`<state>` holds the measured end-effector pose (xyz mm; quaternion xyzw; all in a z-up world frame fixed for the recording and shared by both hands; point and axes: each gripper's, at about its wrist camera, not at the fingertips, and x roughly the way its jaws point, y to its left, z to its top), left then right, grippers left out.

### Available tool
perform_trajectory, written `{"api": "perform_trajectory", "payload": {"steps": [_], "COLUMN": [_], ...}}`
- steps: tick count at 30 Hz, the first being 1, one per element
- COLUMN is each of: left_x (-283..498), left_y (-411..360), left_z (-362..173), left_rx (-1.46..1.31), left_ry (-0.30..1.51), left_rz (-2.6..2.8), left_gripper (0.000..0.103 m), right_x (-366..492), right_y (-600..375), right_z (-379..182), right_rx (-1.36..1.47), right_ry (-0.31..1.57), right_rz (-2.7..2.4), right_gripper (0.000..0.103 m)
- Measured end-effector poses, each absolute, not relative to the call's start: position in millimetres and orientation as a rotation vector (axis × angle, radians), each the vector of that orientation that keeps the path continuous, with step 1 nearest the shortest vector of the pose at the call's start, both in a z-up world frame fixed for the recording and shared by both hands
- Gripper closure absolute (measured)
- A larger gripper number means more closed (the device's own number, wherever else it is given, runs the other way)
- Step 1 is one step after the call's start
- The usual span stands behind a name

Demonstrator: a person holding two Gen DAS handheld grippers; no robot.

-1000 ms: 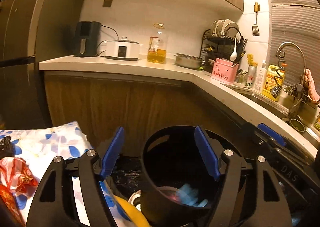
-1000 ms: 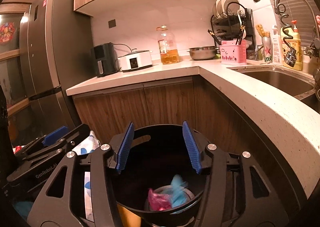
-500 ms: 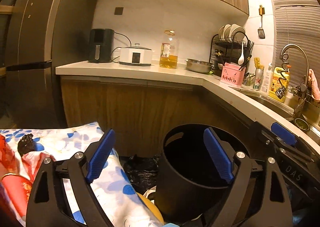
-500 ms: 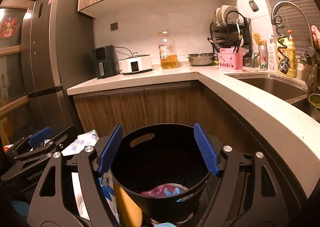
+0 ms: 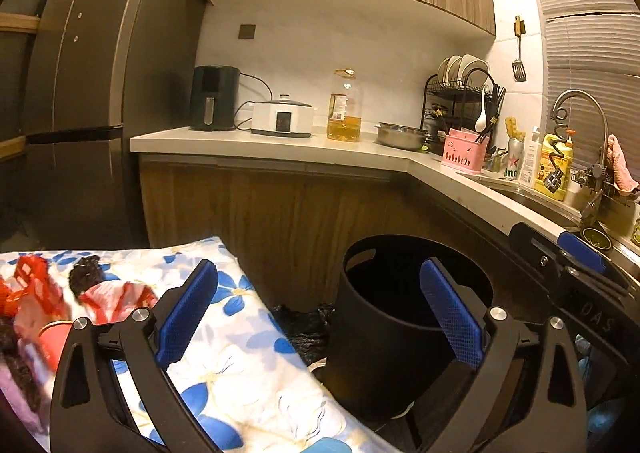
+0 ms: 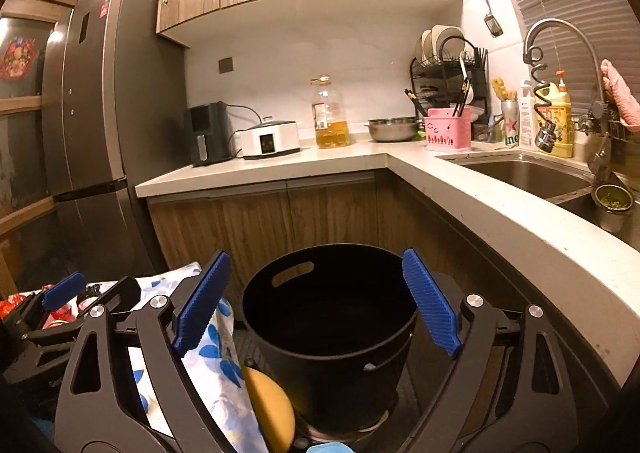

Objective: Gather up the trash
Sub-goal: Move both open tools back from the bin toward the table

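Observation:
A black round trash bin (image 5: 400, 317) stands on the floor by the wooden cabinets; it also shows in the right wrist view (image 6: 332, 325). Its inside is dark and its contents are hidden. My left gripper (image 5: 320, 317) is open and empty, between the bin and a table with a blue-flowered cloth (image 5: 240, 365). Red and pink wrappers (image 5: 36, 305) and a dark scrap (image 5: 86, 273) lie on the cloth at the left. My right gripper (image 6: 316, 305) is open and empty, straddling the bin from above. The left gripper shows in the right view (image 6: 64, 293).
A yellow round object (image 6: 268, 405) sits low beside the bin. A black bag (image 5: 308, 329) lies on the floor behind it. The L-shaped counter (image 6: 480, 209) runs along the right with a sink (image 6: 528, 173). A dark fridge (image 5: 80, 113) stands at the left.
Both grippers have pulled up and back from the bin, so its contents dropped out of sight. The left view swung left, showing more of the cloth and wrappers. Both jaws opened wider.

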<state>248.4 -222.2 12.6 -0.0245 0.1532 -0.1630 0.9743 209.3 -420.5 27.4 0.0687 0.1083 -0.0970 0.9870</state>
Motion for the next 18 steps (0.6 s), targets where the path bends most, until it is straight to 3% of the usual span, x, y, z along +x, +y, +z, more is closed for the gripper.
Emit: {"api": "perform_trajectory", "payload": {"steps": [18], "left_x": [183], "left_y": [-127], "left_z": [-9], "left_rx": [-0.08], "left_ry": [0.301], "left_rz": [-0.131], "left_gripper": [0.006], "right_x": [152], "right_y": [-345], "right_z": [14], "right_rx": [0.158], "right_ry": [0.18], "right_rz": [-0.14], "right_gripper": [0.016]}}
